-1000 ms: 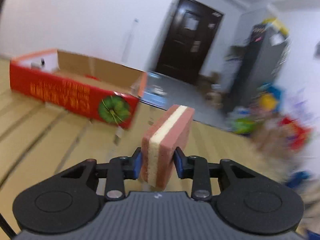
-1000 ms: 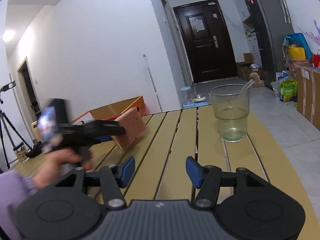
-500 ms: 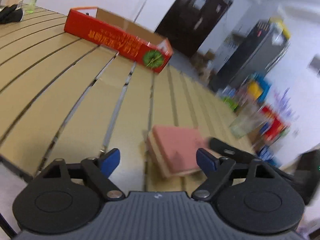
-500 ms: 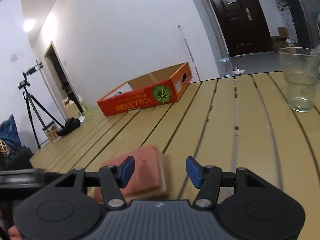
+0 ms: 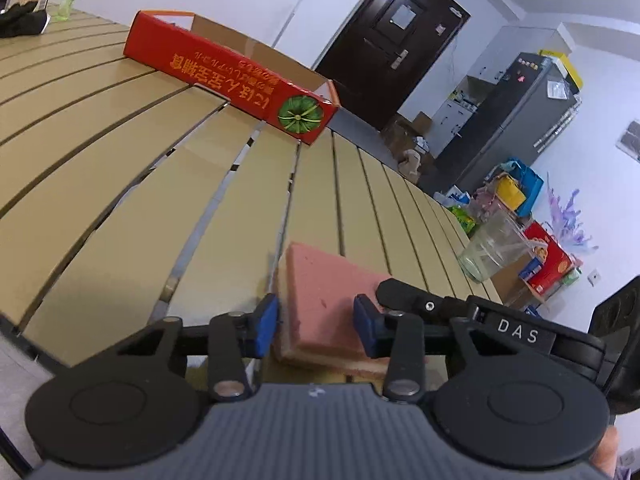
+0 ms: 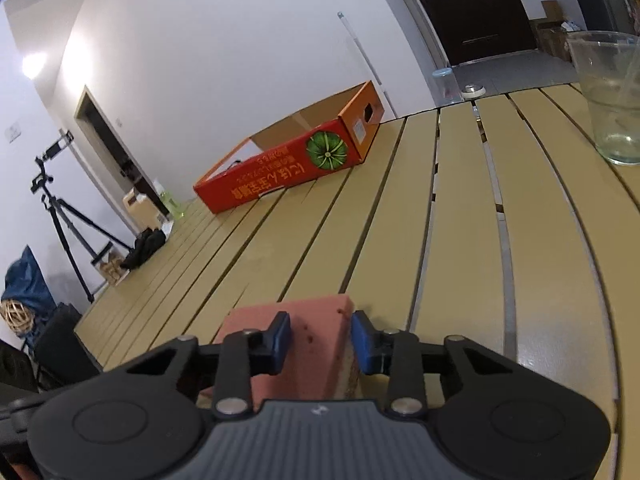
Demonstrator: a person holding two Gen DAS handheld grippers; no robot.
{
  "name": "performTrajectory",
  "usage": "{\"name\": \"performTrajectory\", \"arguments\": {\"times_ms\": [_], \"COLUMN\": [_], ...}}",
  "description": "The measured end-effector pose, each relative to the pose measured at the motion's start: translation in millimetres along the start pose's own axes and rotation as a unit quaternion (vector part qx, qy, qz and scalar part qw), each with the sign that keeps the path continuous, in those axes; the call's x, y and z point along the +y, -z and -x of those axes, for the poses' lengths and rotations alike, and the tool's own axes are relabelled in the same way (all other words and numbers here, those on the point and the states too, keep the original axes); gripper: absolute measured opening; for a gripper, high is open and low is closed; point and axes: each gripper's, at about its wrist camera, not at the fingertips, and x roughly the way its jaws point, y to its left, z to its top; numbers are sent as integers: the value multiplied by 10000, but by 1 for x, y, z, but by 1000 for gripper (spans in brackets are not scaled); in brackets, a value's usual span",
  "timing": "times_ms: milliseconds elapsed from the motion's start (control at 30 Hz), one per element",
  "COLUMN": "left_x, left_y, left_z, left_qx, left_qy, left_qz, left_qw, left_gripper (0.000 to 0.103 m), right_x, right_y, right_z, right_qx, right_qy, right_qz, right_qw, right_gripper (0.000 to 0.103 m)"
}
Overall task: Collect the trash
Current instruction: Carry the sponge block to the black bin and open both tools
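Since a second ago, pink-and-cream foam sponge block (image 5: pixel 320 300) went from left tongs (image 5: pixel 314 322) to bench (image 5: pixel 120 200), near front edge. Both tongs closing around it, right tongs (image 6: pixel 320 342) too. Step: re-grasp; next, carry to red cardboard box (image 5: pixel 240 76).

Matt porous sponge (image 5: pixel 320 296); printed cardboard box (image 5: pixel 224 76); clear glass (image 6: pixel 610 92); smooth slatted table (image 6: pixel 440 248)

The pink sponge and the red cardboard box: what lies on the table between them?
Nothing: between the pink sponge and the red cardboard box only bare slats of the table show, in both wrist views.
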Motion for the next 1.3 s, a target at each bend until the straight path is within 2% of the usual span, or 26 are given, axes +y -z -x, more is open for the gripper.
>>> {"name": "performTrajectory", "arguments": {"times_ms": [133,267,367,467,600,633,667,700,733,767,867,933,1033,1300], "left_x": [-13,-12,5,22,38,43,49,54,58,62,73,76,73,68], "left_y": [19,71,117,140,137,137,138,141,144,149,165,171,171,169], "left_z": [44,103,120,117,102,94,78,63,49,35,4,-1,4,3], "left_qx": [-88,-133,155,456,643,771,963,1111,1239,1362,1848,2085,2018,1924], "left_qy": [-64,-330,-511,-680,-742,-733,-829,-1191,-1604,-1865,-2337,-2372,-2346,-2450], "left_qz": [-77,-46,249,538,609,591,463,418,392,308,121,137,68,-47], "left_qw": [9999,9994,9983,9952,9933,9926,9908,9858,9785,9725,9545,9487,9509,9502], "left_gripper": [41,41,41,41,41,43,50,53,62,68,68,69,77,77], "right_x": [18,46,62,67,61,56,50,44,38,33,26,27,31,32], "right_y": [16,70,110,134,137,139,141,150,155,160,175,178,178,172], "right_z": [43,75,77,64,42,33,19,7,-7,-20,-34,-33,-30,-34], "right_qx": [-8,130,409,811,1091,1185,1351,1556,1773,1969,2307,2377,2376,2503], "right_qy": [-243,-508,-426,-273,-212,-155,-36,78,237,427,834,843,900,956], "right_qz": [203,673,1081,1145,924,797,628,497,374,327,498,584,760,914], "right_qw": [9995,9964,9924,9897,9895,9896,9888,9865,9832,9789,9682,9659,9642,9591], "right_gripper": [32,32,32,32,33,34,36,46,49,49,49,51,58,59]}}
